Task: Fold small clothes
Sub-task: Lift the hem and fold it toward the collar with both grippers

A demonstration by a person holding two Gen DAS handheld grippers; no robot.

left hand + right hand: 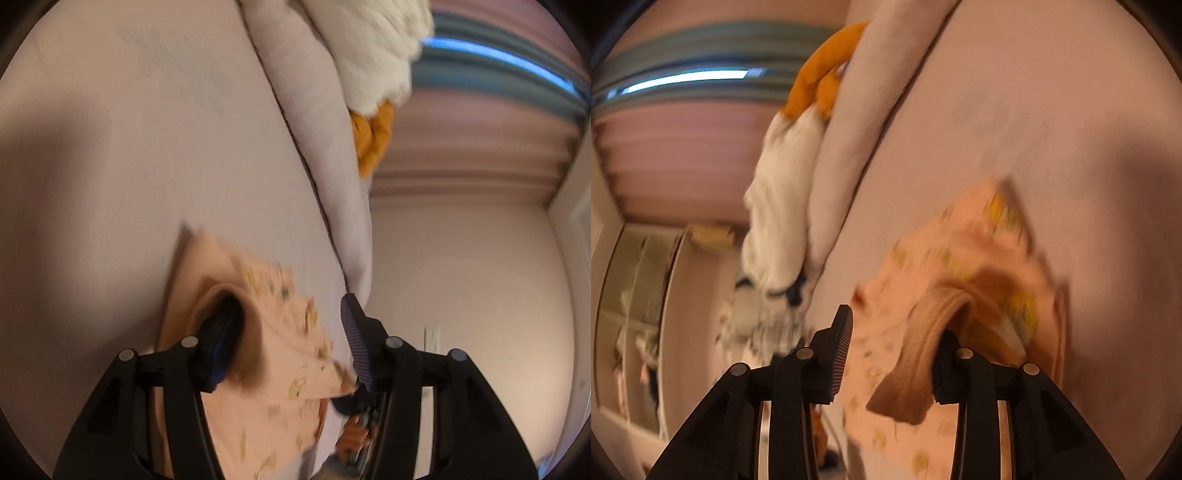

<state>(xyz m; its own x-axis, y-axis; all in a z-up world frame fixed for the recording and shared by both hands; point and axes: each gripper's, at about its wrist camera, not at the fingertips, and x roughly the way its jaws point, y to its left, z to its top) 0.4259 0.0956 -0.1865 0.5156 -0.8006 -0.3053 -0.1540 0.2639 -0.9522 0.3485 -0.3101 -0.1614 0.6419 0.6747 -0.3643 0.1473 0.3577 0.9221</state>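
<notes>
A small peach garment [280, 369] with a yellow print lies crumpled on the pale bed sheet [129, 147]. My left gripper [284, 310] hangs over it with its jaws apart. Its left finger [221, 332] is tucked into a fold of the cloth, and the right finger [354, 332] stands clear beside the garment's edge. In the right wrist view the same garment [960, 251] sits between the spread jaws of my right gripper [895, 325]. A ribbed cuff [916, 369] drapes over its right finger, and neither pad presses the cloth. Both views are blurred.
A rolled pale duvet [314, 110] runs along the bed's far side, with a white and orange plush toy [369, 44] [786, 184] on it. Beyond are a wall, pink curtains [480, 147] and a mirrored wardrobe [631, 314]. A person's hand [354, 435] shows below the left gripper.
</notes>
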